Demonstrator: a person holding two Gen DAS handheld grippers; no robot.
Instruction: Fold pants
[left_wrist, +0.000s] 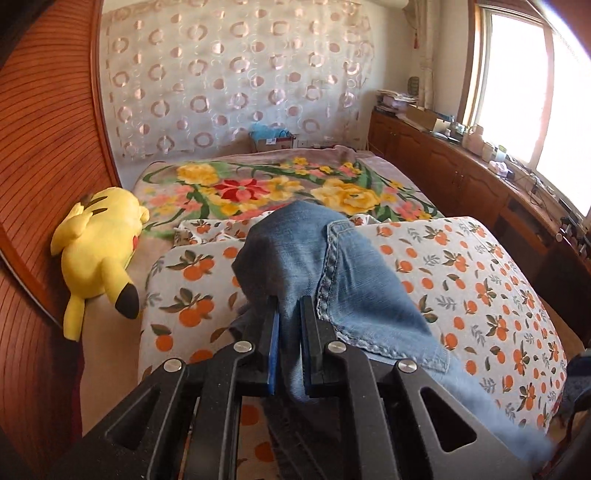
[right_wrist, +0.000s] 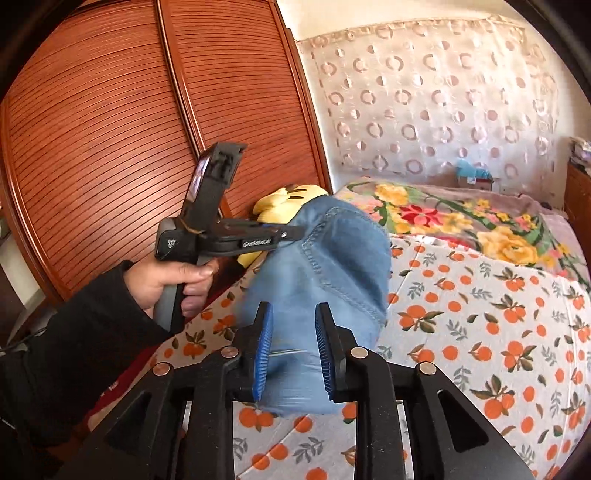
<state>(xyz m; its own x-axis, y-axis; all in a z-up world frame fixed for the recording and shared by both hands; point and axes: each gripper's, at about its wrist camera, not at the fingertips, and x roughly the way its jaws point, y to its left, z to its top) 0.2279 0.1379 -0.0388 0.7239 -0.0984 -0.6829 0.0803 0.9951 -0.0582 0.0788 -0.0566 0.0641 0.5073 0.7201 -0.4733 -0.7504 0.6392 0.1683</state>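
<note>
Blue denim pants (left_wrist: 317, 258), bunched, stitched seams showing, off the bedsheet (left_wrist: 480, 280)

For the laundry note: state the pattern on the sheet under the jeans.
White sheet with oranges and leaves, clearest in the right wrist view.

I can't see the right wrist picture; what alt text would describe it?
Blue denim pants hang lifted over a bed's orange-print sheet, pinched by the left gripper in a black-sleeved hand. The right gripper in the foreground has its blue-padded fingers apart around the cloth.
</note>
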